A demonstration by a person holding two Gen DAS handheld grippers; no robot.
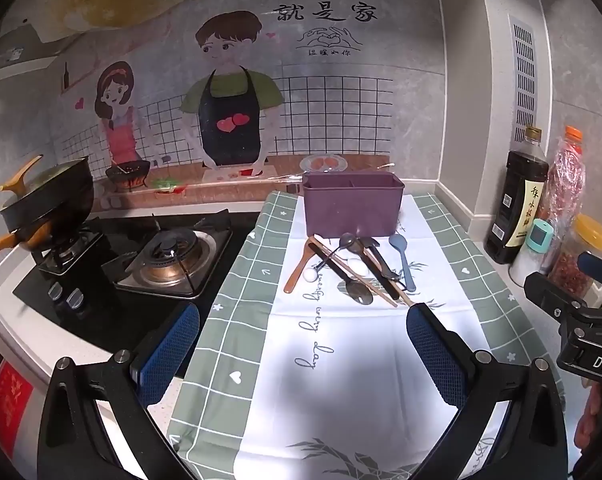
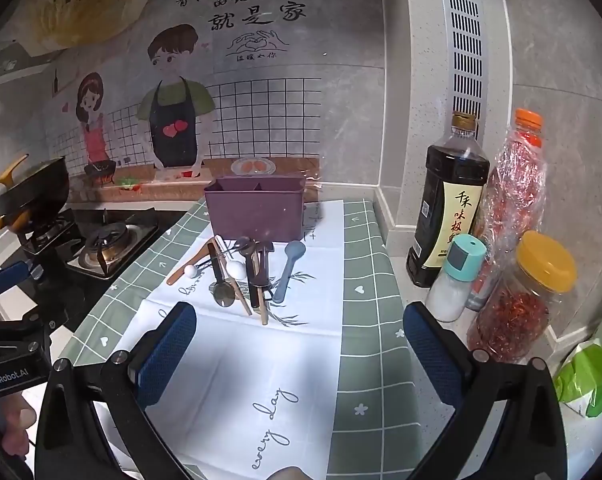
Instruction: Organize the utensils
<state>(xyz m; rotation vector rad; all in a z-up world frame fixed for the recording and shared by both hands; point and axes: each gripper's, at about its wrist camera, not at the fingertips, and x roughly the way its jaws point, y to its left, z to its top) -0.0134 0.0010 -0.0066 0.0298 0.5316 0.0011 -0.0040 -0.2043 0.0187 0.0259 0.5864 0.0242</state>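
Blue-padded fingers of the left claw [image 1: 303, 336] are standing spread wide with nothing between them, hanging over the bare white middle of the green-checked cloth [image 1: 237, 280] covering the desk. Likewise the right claw [image 2: 299, 336] is gaping fully open and empty above the same white panel.

Ahead of both claws, well apart from the fingertips, a loose heap of utensils is lying on the cloth: a brown wooden spoon [image 1: 299, 266] on the left side, a dark metal spoon [image 1: 359, 292] nearest the claws, crossed wooden chopsticks [image 1: 355, 272], a black-handled tool [image 1: 381, 260], and a pale blue plastic spoon [image 1: 403, 258] on the right, slightly apart from the rest. Just behind the heap, a purple rectangular plastic holder [image 1: 353, 208] with divided compartments is standing upright near the wall.

Left of the cloth, a black gas hob [image 1: 169, 256] is bordering the edge; right of it, a dark sauce bottle [image 2: 447, 208] and jars are crowding the desk. Open cloth is stretching between claws and heap.
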